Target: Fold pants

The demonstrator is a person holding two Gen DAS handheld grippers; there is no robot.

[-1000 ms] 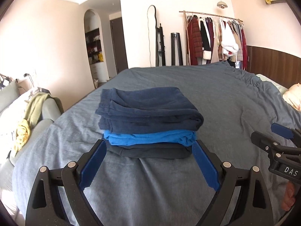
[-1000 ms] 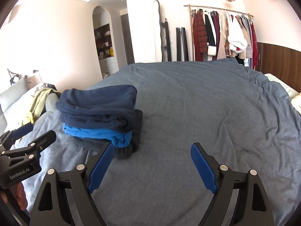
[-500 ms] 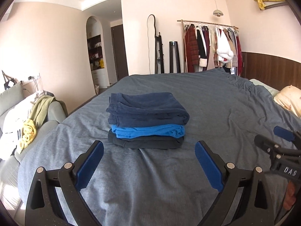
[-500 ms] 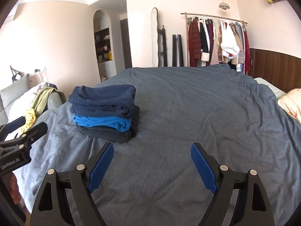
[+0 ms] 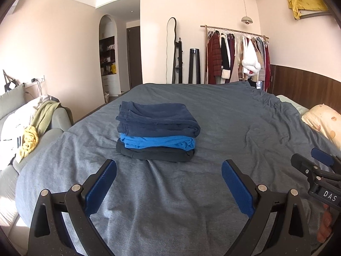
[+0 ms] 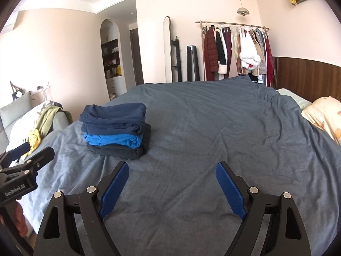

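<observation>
Left two-finger gripper with blue ribbed pads (image 5: 169, 166) pulled back from stack of three folded pants, navy over bright blue over charcoal (image 5: 157, 131); stack now smaller, mid-frame, clear of fingers. Jaws have just been opening, nothing between. Right gripper with blue pads (image 6: 172, 168) also backed off; stack sits upper left.

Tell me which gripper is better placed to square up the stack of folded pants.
Left, probably. In its own view the stack of folded pants sits straight ahead, centred between the open jaws of the left gripper. From the right gripper, also open and empty, the stack lies off to the left, outside its jaws.
</observation>
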